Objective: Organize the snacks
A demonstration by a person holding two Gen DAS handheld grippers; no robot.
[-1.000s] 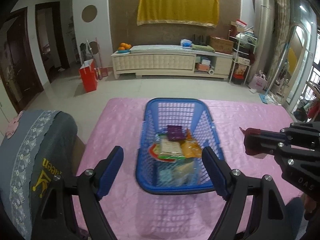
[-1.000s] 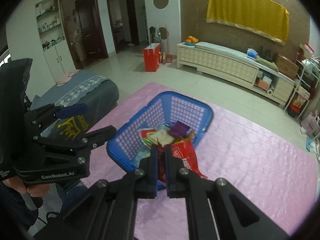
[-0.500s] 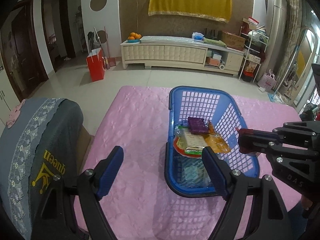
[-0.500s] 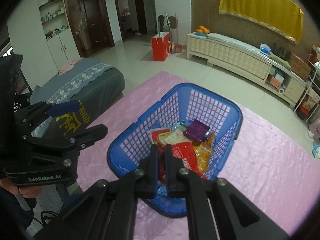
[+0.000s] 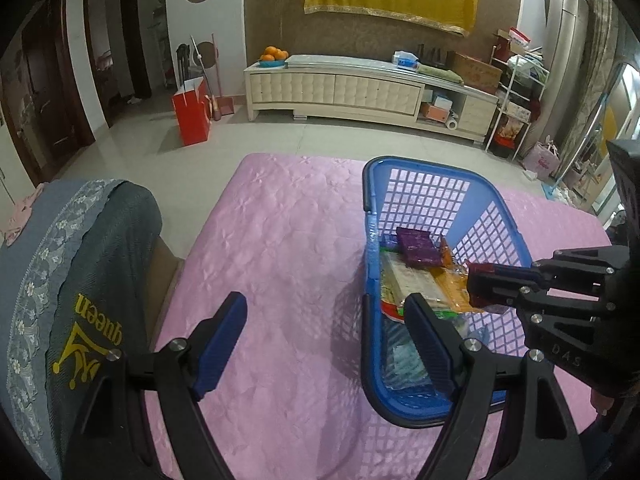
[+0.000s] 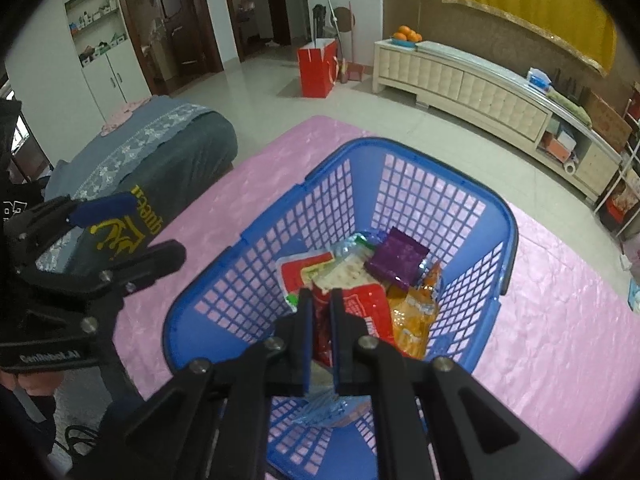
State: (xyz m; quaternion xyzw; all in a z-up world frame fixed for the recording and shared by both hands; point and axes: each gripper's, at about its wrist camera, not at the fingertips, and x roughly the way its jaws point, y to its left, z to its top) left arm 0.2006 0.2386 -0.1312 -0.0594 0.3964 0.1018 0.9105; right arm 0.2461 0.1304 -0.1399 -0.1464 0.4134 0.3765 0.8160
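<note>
Above blue basket [image 6: 508, 216], right claw [image 6: 320, 300] pinches red packet [image 6: 362, 304], long axis toward far rim.

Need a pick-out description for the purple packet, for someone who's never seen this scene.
Find the pink tablecloth, then the blue basket standing on it. Inside, on top of the snack pile towards the far end, lies the purple packet. It is the only dark purple one there, small and roughly square; its neighbours are red, orange or pale.

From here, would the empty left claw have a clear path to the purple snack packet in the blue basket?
Probably yes: the purple snack packet lies uncovered on top in the blue plastic basket. The open left claw hangs beside it; the right claw, gripping a red packet, hangs nearby.
</note>
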